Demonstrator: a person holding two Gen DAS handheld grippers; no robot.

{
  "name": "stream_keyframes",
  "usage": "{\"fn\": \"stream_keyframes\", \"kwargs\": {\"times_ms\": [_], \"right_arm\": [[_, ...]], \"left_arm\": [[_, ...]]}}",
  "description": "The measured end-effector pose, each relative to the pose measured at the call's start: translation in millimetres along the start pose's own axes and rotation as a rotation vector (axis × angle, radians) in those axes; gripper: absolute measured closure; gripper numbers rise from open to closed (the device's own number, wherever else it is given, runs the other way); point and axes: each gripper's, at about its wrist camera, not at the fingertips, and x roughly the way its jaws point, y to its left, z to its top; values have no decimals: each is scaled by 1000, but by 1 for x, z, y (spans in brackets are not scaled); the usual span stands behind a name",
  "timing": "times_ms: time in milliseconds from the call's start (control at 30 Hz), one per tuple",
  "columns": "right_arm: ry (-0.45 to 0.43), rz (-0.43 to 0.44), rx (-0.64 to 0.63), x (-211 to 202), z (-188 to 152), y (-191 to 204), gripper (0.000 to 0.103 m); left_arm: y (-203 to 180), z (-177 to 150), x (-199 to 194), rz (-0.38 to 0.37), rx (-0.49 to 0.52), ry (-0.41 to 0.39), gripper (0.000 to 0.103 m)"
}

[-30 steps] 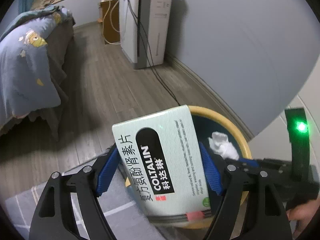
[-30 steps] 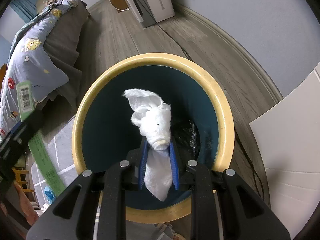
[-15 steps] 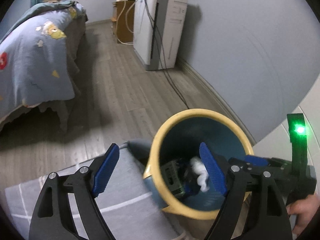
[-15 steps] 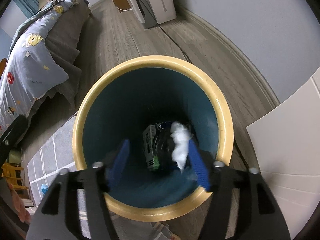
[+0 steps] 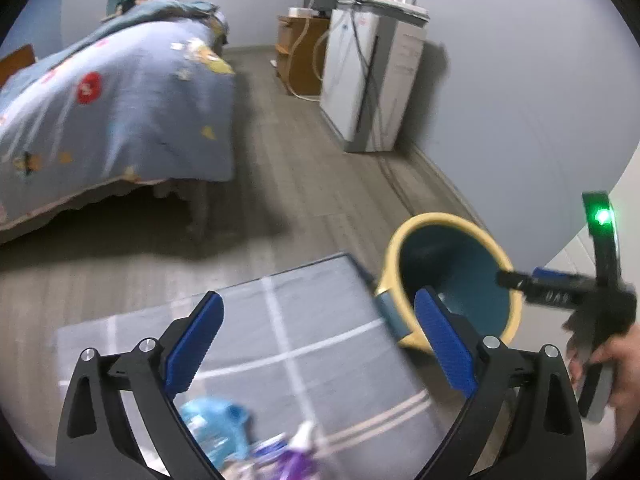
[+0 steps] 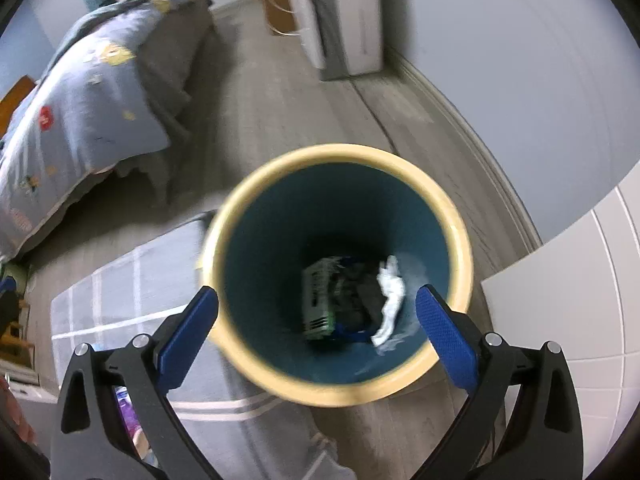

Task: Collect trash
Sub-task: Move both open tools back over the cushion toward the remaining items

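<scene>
Round yellow-rimmed bin [image 6: 448, 208], crumpled white tissue [image 6: 390, 304], flat carton [image 6: 316, 300] inside

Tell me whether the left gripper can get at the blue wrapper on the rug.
Probably yes. The left gripper is empty, jaws opening wide, and the blue wrapper lies on the grey rug just below its fingers, with nothing visibly between.

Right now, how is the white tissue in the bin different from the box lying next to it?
The tissue is white, soft and crumpled; the box is pale green with straight edges and flat sides. The tissue lies toward the right of the bin's bottom; the box lies toward the left. The tissue looks narrower than the box. Both lie at the bottom of the bin, and no gripper holds either.
</scene>
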Motion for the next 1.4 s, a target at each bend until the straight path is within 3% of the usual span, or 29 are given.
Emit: {"fn": "stream_keyframes", "kwargs": {"times_ms": [333,567,733,933,1100,1267,1400], "right_arm": [[-29,111,-69,-47,-25,93,6],[10,200,-55,-55,-52,151,6],[34,188,-104,-46,-80,191,6],[112,175,-107,-17,-104,212,6],[153,84,-129,5,-114,215,6],[211,75,-104,22,-124,211,6],[244,60,-135,32,-133,219,6]], "left_arm": [[88,-47,-82,92,-96,-39,6],[137,-86,-106,177,-150,-36,6],[166,-129,-97,232,-175,26,6],[190,-154,-82,247,-173,91,6],[191,-171,-63,239,-190,168,6],[194,-179,-48,226,-262,234,6],[185,-181,-40,201,-244,270,7]]}}
